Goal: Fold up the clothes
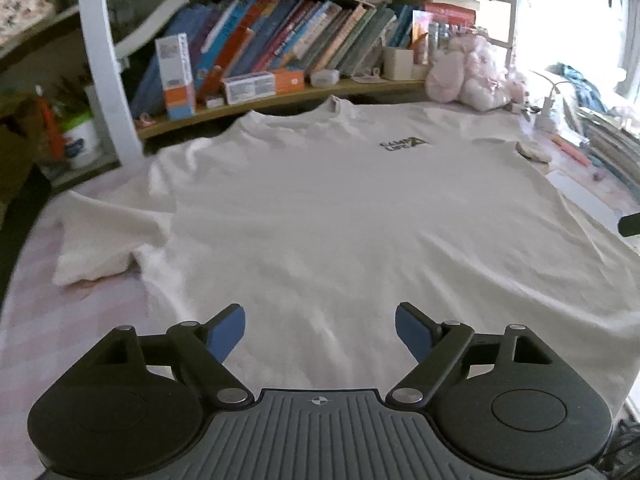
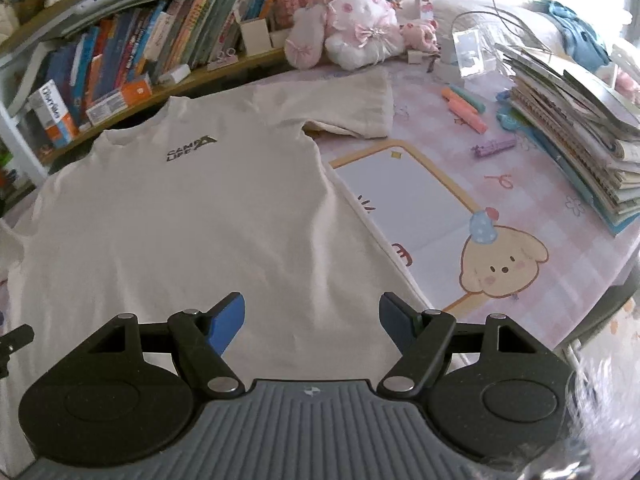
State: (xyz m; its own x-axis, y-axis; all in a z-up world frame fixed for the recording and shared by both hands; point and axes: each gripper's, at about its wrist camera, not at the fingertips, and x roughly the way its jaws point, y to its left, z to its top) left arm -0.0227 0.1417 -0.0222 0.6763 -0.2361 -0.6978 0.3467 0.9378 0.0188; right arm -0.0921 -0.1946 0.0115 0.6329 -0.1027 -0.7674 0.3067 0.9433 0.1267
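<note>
A white T-shirt [image 1: 320,208] with a small dark chest logo lies flat, front up, on the table; it also shows in the right wrist view [image 2: 192,216]. Its left sleeve [image 1: 104,236] and right sleeve [image 2: 352,108] are spread out. My left gripper [image 1: 320,328] is open and empty, held above the shirt's lower hem. My right gripper [image 2: 312,320] is open and empty, above the hem near the shirt's right edge.
A pink checked table mat [image 2: 500,208] with a cartoon dog lies under the shirt. A bookshelf [image 1: 280,52] runs along the back, with plush toys [image 2: 360,32] beside it. A stack of books [image 2: 580,128] and markers [image 2: 464,108] lie at the right.
</note>
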